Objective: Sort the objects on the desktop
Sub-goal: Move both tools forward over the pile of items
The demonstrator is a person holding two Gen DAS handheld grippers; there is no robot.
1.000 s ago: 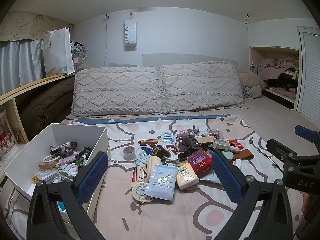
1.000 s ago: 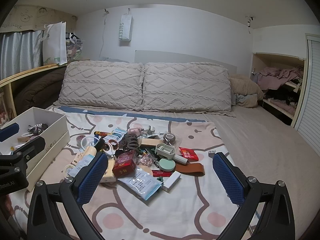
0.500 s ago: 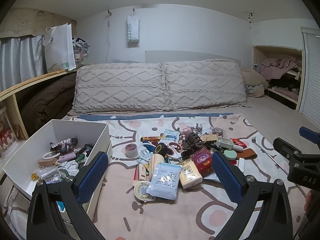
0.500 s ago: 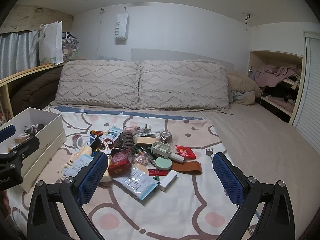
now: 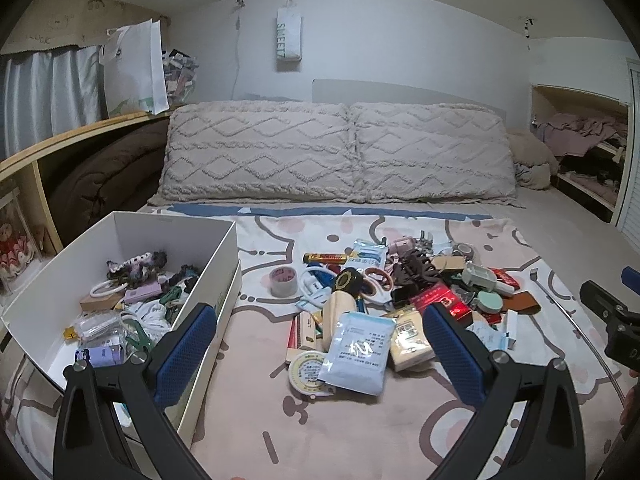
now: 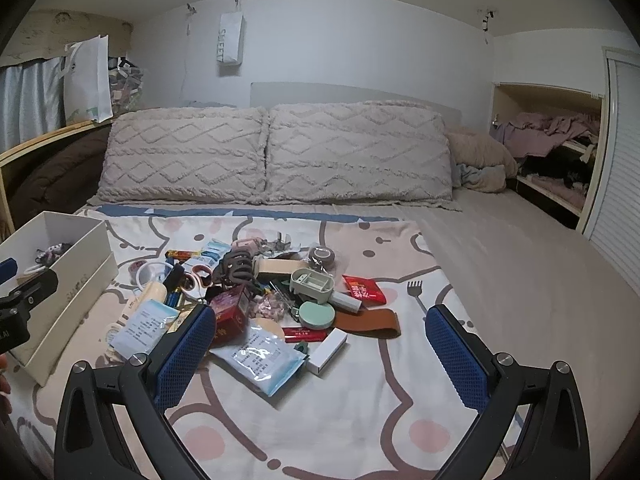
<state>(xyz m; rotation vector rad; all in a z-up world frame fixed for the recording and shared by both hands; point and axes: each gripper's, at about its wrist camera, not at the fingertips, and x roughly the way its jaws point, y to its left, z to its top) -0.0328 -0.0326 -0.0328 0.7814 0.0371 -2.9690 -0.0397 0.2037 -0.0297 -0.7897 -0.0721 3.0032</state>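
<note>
A heap of small desk objects lies on the patterned blanket (image 5: pixel 360 432): a blue-white pouch (image 5: pixel 357 352), a red box (image 5: pixel 442 304), a tape roll (image 5: pixel 283 281), a dark hair claw (image 6: pixel 236 266), a round green case (image 6: pixel 317 314) and a brown strap (image 6: pixel 370 322). A white box (image 5: pixel 216 276) at the left holds several sorted items. My left gripper (image 5: pixel 320 354) hovers open above the near edge of the heap, holding nothing. The right gripper (image 6: pixel 320 356) is open too, over the heap's right side, and shows at the right edge of the left wrist view (image 5: pixel 612 316).
Two knitted pillows (image 5: pixel 340 152) line the head of the bed. A wooden shelf (image 5: pixel 80 136) with a white bag (image 5: pixel 134 68) runs along the left. An open cubby (image 6: pixel 552 148) of clothes sits at the right. Bare sheet (image 6: pixel 520 272) stretches right of the blanket.
Both grippers have drifted slightly left and tilted up a little, so the heap sits a bit lower and more rightward in view. Nothing was picked up or released.
</note>
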